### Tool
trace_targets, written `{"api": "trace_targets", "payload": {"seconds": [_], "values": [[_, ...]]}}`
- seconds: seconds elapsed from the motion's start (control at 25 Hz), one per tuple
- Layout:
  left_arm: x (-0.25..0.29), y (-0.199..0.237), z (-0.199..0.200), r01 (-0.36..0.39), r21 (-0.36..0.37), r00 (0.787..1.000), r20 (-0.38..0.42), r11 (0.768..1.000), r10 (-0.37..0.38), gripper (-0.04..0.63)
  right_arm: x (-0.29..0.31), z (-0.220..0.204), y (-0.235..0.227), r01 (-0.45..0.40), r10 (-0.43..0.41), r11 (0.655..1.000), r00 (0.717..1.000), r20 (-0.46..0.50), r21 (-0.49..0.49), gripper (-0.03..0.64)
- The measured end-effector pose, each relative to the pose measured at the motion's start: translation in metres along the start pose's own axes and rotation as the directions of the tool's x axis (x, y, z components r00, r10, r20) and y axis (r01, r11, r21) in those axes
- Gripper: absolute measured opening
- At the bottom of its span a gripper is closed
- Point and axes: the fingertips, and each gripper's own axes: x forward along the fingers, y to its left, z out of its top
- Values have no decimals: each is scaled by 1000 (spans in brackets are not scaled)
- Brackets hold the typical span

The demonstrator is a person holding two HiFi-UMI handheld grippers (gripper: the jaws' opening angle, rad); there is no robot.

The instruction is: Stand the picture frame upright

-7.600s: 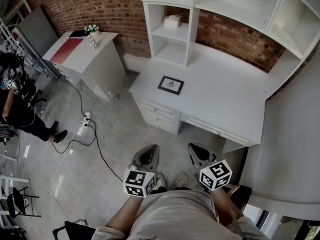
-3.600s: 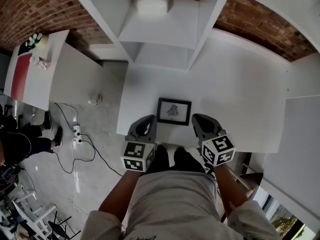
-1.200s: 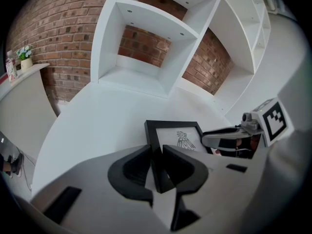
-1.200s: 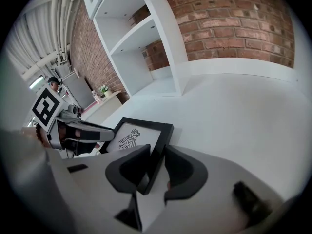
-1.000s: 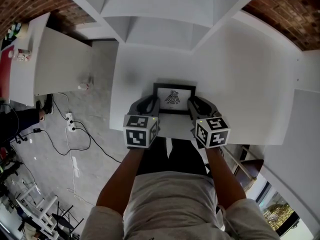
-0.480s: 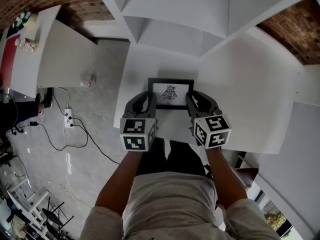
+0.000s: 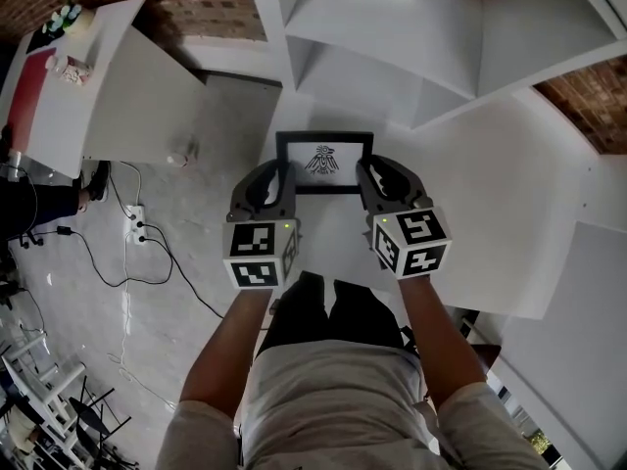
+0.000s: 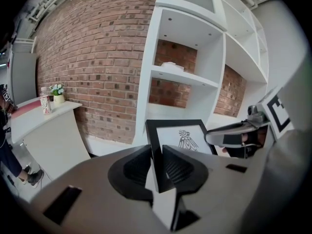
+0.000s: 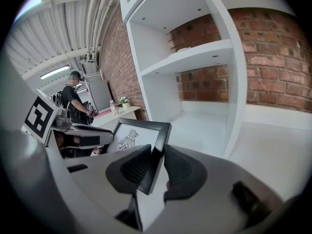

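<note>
Both forearms stretched forward side by side, left gripper (image 7: 279,179) clamped on the left edge of the picture frame (image 7: 324,162), right gripper (image 7: 367,179) clamped on its right edge, both angled downward, frame held tilted over the white desk (image 7: 470,223), near the shelves (image 7: 392,37)
</note>
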Motion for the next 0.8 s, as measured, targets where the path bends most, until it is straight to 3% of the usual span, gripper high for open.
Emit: {"api": "trace_targets", "payload": {"seconds": [0.8], "values": [[54,54,38,10,75,992,127,997,-19,81,73,40,-11,78,-70,995,990,122,-59,95]]}}
